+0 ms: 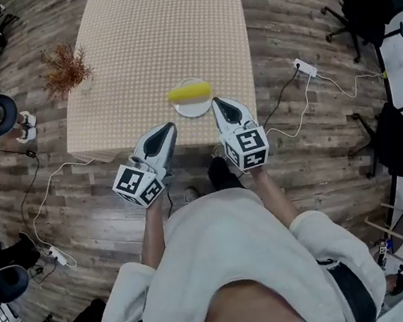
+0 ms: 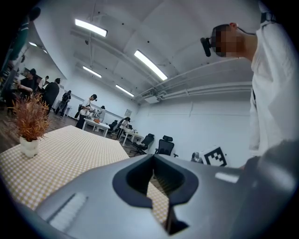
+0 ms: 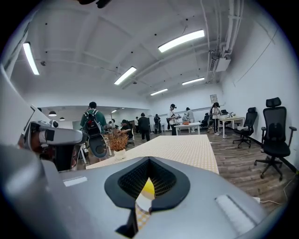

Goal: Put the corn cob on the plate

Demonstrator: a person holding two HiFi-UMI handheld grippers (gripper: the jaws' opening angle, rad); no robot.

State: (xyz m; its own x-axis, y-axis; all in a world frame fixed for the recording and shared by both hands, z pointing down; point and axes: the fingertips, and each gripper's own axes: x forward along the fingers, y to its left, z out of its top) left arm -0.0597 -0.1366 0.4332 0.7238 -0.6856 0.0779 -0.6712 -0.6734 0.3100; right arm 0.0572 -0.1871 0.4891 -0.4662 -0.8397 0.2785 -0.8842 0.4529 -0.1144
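Observation:
A yellow corn cob (image 1: 189, 91) lies on a small white plate (image 1: 194, 108) near the front edge of the checkered table (image 1: 156, 26). My right gripper (image 1: 219, 103) is shut and empty, with its tips just beside the plate's right rim. My left gripper (image 1: 168, 128) is also shut and empty, and it hangs at the table's front edge, left of the plate. In the right gripper view, the corn cob (image 3: 147, 187) and a bit of the plate (image 3: 143, 200) show through the notch behind the closed jaws (image 3: 149, 159). The left gripper view looks past shut jaws (image 2: 153, 158) over the table, and no corn shows there.
A potted dried plant (image 1: 64, 68) stands at the table's left edge. On the wooden floor lie cables and a power strip (image 1: 305, 68), with office chairs (image 1: 371, 9) at the right. People stand at desks far behind the table (image 3: 93, 122).

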